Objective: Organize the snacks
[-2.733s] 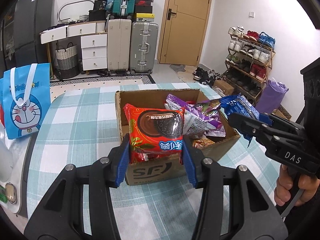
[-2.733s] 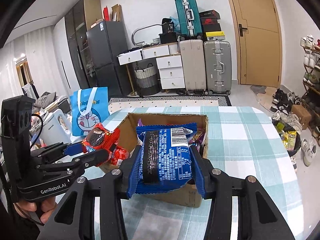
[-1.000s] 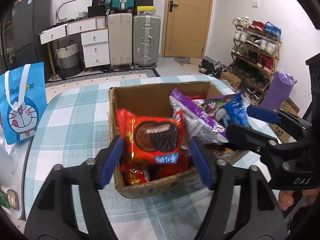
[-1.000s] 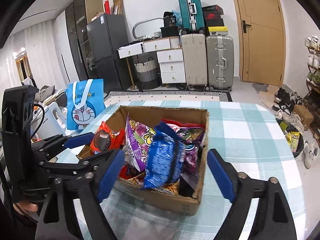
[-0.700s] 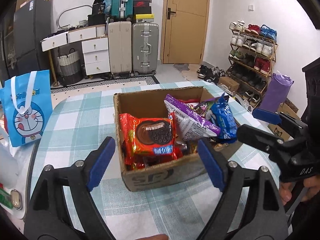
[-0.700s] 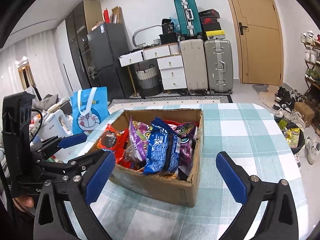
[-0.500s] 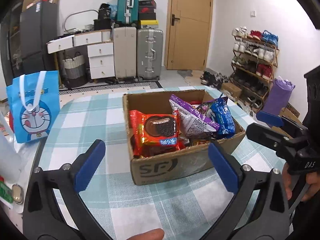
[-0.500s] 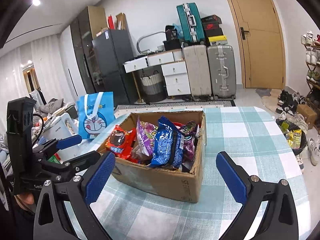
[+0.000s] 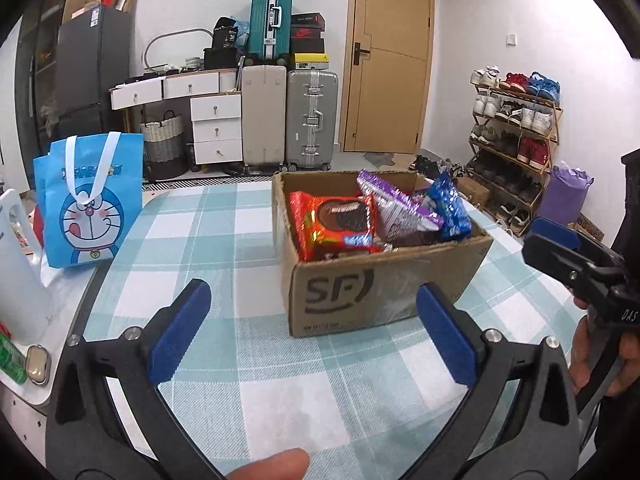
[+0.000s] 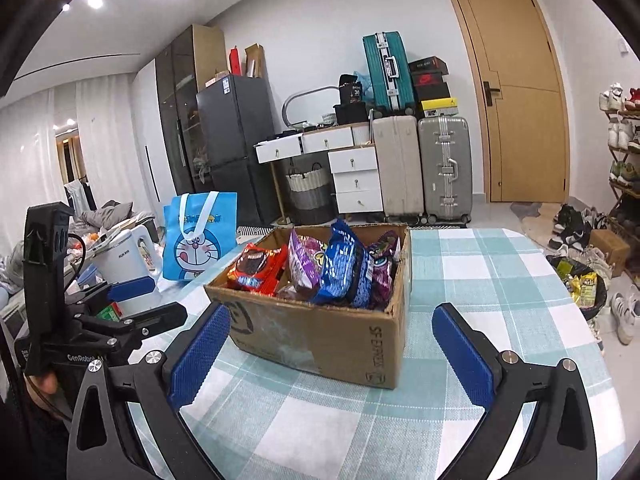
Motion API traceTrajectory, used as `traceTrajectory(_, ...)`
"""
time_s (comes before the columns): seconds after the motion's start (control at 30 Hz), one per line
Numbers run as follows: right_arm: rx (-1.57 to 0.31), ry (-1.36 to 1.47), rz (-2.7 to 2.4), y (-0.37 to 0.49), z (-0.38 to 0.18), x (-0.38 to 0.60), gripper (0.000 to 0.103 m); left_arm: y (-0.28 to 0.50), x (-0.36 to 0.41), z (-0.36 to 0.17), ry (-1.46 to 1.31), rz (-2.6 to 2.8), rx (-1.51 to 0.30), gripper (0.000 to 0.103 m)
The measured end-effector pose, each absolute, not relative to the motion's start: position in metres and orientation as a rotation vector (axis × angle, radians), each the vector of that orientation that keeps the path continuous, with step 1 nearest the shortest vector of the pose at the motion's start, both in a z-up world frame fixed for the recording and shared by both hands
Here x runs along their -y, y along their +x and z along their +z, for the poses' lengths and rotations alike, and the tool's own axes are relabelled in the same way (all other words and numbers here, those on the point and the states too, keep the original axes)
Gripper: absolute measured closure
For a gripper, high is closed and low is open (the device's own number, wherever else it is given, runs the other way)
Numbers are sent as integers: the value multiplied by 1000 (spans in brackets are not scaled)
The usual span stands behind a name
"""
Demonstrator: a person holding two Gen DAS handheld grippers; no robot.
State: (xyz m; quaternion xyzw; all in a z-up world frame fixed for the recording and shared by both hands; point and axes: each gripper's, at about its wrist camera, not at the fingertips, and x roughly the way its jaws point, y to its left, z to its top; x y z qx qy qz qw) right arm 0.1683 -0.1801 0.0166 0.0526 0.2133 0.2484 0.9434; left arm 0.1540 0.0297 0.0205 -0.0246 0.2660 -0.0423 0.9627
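Observation:
A cardboard box (image 9: 384, 292) (image 10: 320, 340) stands on the checked tablecloth, filled with snack packs. A red cookie pack (image 9: 336, 228) (image 10: 256, 268) leans at its left, purple packs (image 9: 396, 208) (image 10: 304, 260) sit in the middle, and a blue pack (image 9: 450, 206) (image 10: 346, 268) stands at the right. My left gripper (image 9: 312, 330) is open and empty, a short way in front of the box. My right gripper (image 10: 330, 354) is open too, with nothing between its pads, near the box's front corner.
A blue cartoon tote bag (image 9: 90, 200) (image 10: 200, 236) stands at the table's left edge beside a white kettle (image 10: 128, 256). Suitcases (image 9: 288, 116), drawers and a door line the far wall. A shoe rack (image 9: 512, 128) is on the right, and a fingertip (image 9: 272, 464) shows at the bottom.
Both grippers let go of their packs, the red one and the blue one, which now rest in the box. Both jaws spread wide and drew back from the box.

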Motion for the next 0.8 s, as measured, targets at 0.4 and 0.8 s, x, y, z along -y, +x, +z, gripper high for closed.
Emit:
traceTrajectory(0.4, -380, 101, 498, 156, -1, 176, 0, 144, -32, -6, -54, -78, -495, 1)
traceTrajectory(0.8, -336, 49, 500, 145, -5, 170, 0, 147, -27, -19, -37, -102, -501, 1)
